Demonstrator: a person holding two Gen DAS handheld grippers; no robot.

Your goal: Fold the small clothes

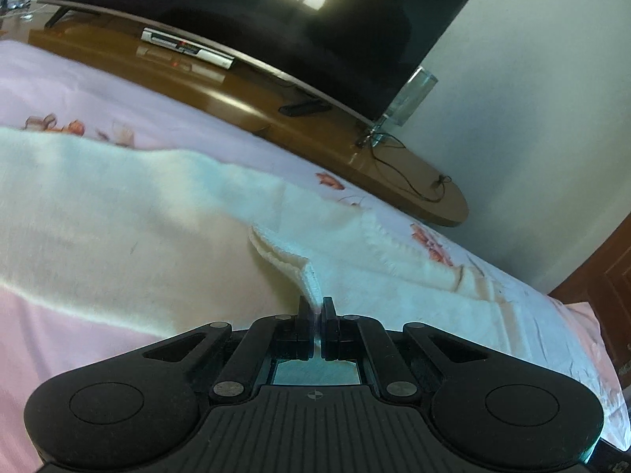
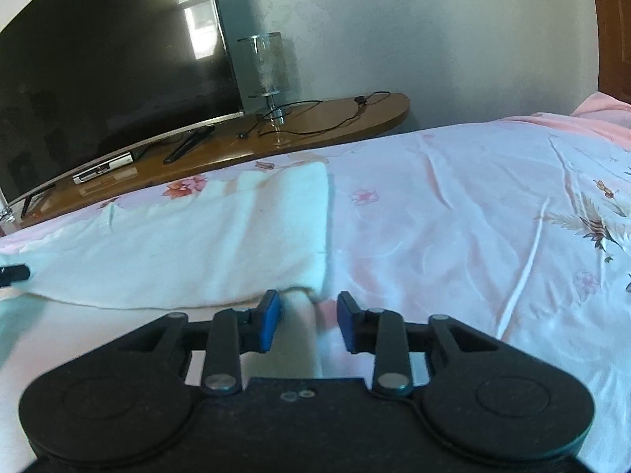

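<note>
The white garment (image 1: pixel 130 216) is a soft, fuzzy knit, cream to white, spread in a long band across the pink floral bedsheet (image 2: pixel 453 197). From the right wrist view it (image 2: pixel 189 244) lies fairly flat with a few shallow creases, and its far end finishes in a straight, thick edge that looks doubled over. From the left wrist view a ribbed hem (image 1: pixel 284 254) rises out of the cloth in a narrow peak, and another scalloped edge runs off to the right of it.

That peak leads straight into the left gripper (image 1: pixel 316 307), whose black fingers are pressed together on a thin strip of the knit. The right gripper (image 2: pixel 309 307) sits at the near corner of the cloth with its blue pads (image 2: pixel 269 321) held apart; a rounded fold of the fabric lies between them, touching neither side that I can see.

Much of the garment is hard to read. The left view is smeared with blur, so sleeves, collar or front cannot be told apart, and its near portion runs under the gripper body. In the right view the cloth runs out of the picture at the left, where a small black tip (image 2: pixel 15 272) pokes in.

Beyond the bed stands a wooden console (image 2: pixel 315 118) carrying a dark television (image 2: pixel 110 79), a silver set-top box (image 2: pixel 102 169), a remote (image 2: pixel 189 144), a glass lamp (image 2: pixel 268 67) and a trailing black cable (image 2: pixel 327 118).
</note>
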